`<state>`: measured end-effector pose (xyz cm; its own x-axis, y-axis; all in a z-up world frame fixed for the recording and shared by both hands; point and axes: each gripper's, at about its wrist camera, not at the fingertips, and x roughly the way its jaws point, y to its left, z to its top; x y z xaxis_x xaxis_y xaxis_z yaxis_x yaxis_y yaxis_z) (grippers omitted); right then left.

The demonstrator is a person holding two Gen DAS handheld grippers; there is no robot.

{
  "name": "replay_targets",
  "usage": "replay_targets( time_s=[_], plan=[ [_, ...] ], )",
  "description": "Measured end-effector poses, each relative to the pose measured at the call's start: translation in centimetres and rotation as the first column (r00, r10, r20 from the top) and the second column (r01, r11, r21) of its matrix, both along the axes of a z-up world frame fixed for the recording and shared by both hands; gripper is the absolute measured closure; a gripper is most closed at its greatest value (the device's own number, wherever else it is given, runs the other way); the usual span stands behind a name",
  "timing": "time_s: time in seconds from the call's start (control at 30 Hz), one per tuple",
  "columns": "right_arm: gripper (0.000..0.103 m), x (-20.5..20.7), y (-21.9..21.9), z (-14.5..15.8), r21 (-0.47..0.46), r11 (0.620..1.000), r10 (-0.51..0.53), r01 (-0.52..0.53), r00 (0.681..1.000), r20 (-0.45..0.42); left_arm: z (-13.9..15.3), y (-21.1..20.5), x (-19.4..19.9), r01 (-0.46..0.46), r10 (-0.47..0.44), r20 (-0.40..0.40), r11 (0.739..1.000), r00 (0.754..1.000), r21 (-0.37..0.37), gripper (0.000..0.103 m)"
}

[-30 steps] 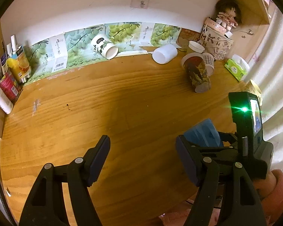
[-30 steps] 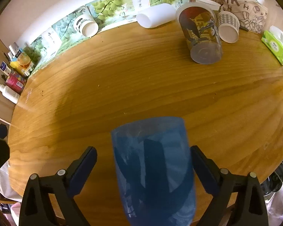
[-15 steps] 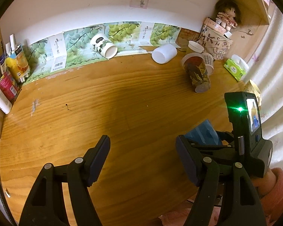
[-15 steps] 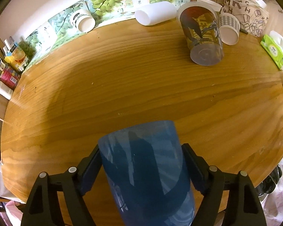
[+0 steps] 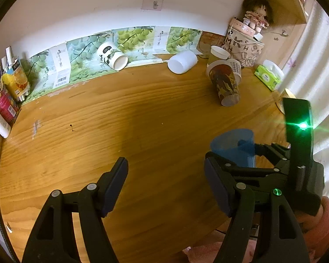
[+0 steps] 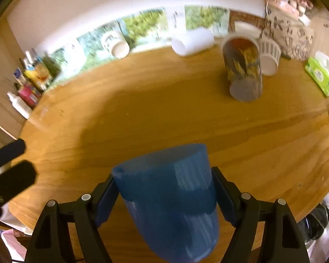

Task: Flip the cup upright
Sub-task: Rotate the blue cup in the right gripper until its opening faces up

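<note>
A translucent blue plastic cup (image 6: 171, 199) is clamped between the fingers of my right gripper (image 6: 164, 195), lifted off the wooden table (image 6: 142, 109) and tilted. In the left wrist view the same cup (image 5: 232, 146) shows at the right, held by the right gripper's black body, open end facing up and toward the left. My left gripper (image 5: 164, 182) is open and empty, hovering over the table's near edge just left of the cup.
Along the back wall lie a panda-print cup (image 5: 111, 55), a white cup (image 5: 182, 62) and a patterned cup (image 5: 226, 83), all on their sides. A tissue pack (image 5: 267, 77) sits right. Bottles and boxes (image 5: 8, 92) stand left.
My right gripper closed on the blue cup, lifted it and began tilting it; the right wrist view is motion-blurred. The left gripper stayed open and almost still.
</note>
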<state>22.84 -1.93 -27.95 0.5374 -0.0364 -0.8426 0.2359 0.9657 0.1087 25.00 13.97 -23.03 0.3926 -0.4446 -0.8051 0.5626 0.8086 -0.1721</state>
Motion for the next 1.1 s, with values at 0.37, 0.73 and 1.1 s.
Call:
replay_targets(
  time_s=[0.37,0.73,1.1],
  plan=[
    [0.028,-1.6,1.2,2.7,-0.026,0.998,0.065,-0.061,0.968,0.243,-0.1,0.8,-0.2,-0.031,0.031,-0.007,0.999,0.999,0.006,0.027],
    [0.028,-1.7,2.3,1.3,-0.020,0.995,0.104,-0.102,0.974,0.203,-0.1,1.9,-0.6,-0.072,0.072,-0.009,0.997,0.997,0.010,0.028],
    [0.028,-1.7,2.3,0.5,0.004,0.995,0.093,-0.095,0.982,0.165,-0.2,2.5,-0.8,-0.097,0.097,-0.014,0.995,0.995,0.004,0.028]
  ],
)
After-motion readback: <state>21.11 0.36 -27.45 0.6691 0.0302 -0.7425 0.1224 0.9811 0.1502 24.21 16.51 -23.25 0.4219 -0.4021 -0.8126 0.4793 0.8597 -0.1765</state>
